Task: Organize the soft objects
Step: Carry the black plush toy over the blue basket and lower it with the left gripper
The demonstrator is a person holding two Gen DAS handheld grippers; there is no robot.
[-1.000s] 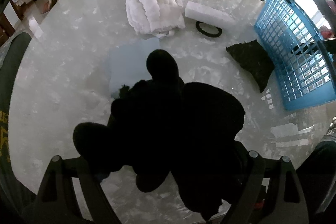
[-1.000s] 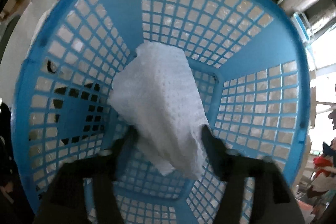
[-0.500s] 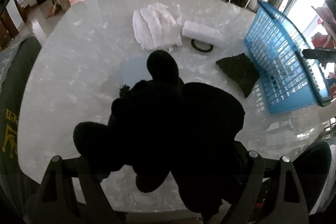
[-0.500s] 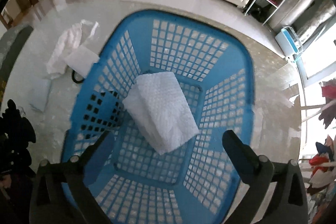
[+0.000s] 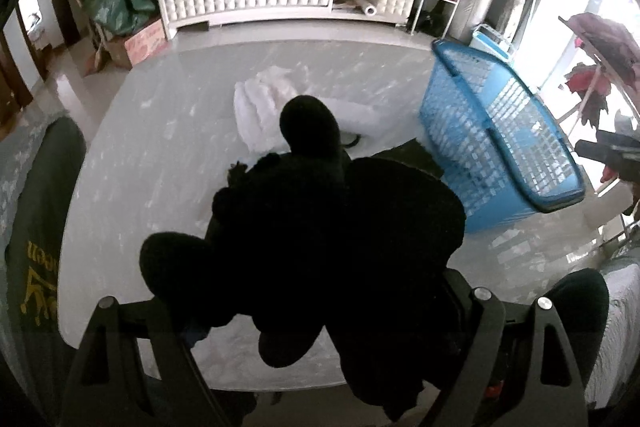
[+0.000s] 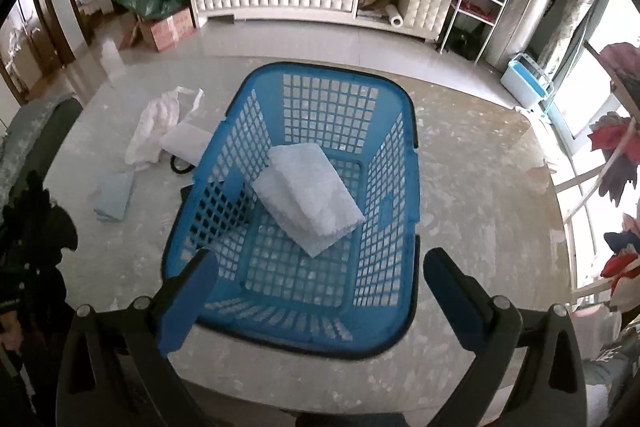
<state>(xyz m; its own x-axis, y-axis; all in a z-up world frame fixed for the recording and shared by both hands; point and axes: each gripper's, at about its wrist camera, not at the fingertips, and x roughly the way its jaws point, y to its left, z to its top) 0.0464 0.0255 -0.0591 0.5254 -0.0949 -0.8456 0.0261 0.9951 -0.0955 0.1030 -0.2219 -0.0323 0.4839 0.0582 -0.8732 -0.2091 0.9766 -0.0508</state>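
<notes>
A black plush toy (image 5: 320,247) is clamped between the jaws of the left gripper (image 5: 320,339), above the table (image 5: 152,155). The right gripper (image 6: 320,291) is spread wide with nothing held; ahead of it, below, a white towel (image 6: 308,195) is seen lying in the blue basket (image 6: 408,187).

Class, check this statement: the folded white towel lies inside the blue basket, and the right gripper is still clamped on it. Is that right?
Not quite. The folded white towel does lie inside the blue basket, but the right gripper is not clamped on it: its jaws have just been opening and stand wide apart, clear above the towel. The right wrist view shows this.
</notes>
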